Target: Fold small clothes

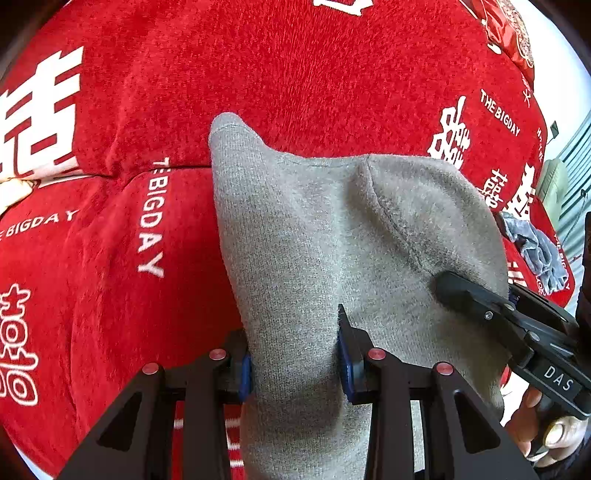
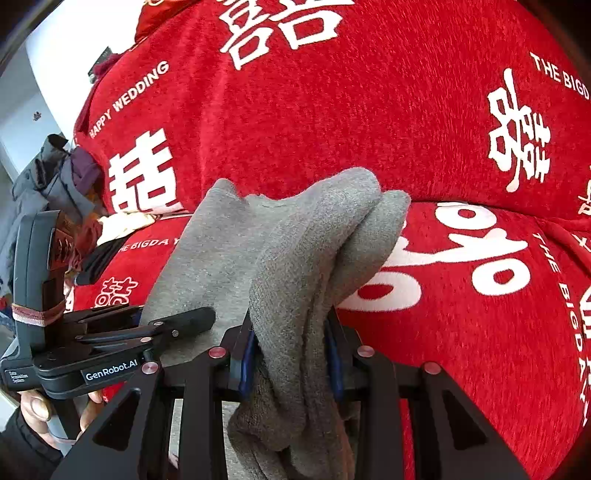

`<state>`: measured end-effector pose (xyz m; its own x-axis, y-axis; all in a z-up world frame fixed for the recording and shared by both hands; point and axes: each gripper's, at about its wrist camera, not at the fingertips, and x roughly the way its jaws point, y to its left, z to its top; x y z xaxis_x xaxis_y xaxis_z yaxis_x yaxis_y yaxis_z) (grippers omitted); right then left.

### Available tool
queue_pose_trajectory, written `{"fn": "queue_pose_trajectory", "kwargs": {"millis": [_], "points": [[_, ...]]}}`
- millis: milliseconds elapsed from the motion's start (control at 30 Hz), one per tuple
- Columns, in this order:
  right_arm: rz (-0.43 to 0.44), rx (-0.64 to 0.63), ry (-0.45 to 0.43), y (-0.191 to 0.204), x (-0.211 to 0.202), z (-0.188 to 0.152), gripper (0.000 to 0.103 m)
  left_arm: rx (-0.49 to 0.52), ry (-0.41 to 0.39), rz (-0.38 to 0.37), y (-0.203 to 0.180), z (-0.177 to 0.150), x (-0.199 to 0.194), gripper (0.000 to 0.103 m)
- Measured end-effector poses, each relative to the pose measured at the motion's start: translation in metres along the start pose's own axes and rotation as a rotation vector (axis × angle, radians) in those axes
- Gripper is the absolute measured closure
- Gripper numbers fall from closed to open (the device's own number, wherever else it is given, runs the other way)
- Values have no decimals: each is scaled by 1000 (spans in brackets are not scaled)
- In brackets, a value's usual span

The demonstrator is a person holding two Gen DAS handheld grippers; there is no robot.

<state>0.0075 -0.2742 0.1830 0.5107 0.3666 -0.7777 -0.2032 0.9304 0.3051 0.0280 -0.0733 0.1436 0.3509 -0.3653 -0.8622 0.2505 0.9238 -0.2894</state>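
Observation:
A grey knit garment [image 1: 325,229] hangs lifted above the red blanket [image 1: 258,74], held at two places. In the left wrist view my left gripper [image 1: 295,354] is shut on its lower part, blue pads pressing the cloth from both sides. My right gripper [image 1: 480,306] grips the garment's right edge there. In the right wrist view my right gripper [image 2: 290,350] is shut on a bunched, doubled fold of the grey garment [image 2: 317,251]. My left gripper [image 2: 184,321] pinches the flat part to the left. A hand [image 2: 37,406] holds that gripper.
The red blanket [image 2: 461,332] with white characters and lettering covers a soft surface with a seam across it. A pile of grey and dark clothes [image 2: 55,184] lies at its edge and shows as a grey-blue heap [image 1: 539,254]. A red patterned packet [image 1: 506,29] lies far back.

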Motion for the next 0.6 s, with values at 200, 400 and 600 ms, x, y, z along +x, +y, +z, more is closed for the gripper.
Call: {"fn": "queue_pose_trajectory", "kwargs": {"millis": [200,400,600], "points": [[2,-5,-11,19,-15,-25,68,4,-1,7,1,-27,-17,66],[13,9,-12,30,-25,-50,68,23,3,22,1,-57,-28,66],[18,12,-13,40,-32,-75,68,31,7,28,3,-81,-35,66]]}}
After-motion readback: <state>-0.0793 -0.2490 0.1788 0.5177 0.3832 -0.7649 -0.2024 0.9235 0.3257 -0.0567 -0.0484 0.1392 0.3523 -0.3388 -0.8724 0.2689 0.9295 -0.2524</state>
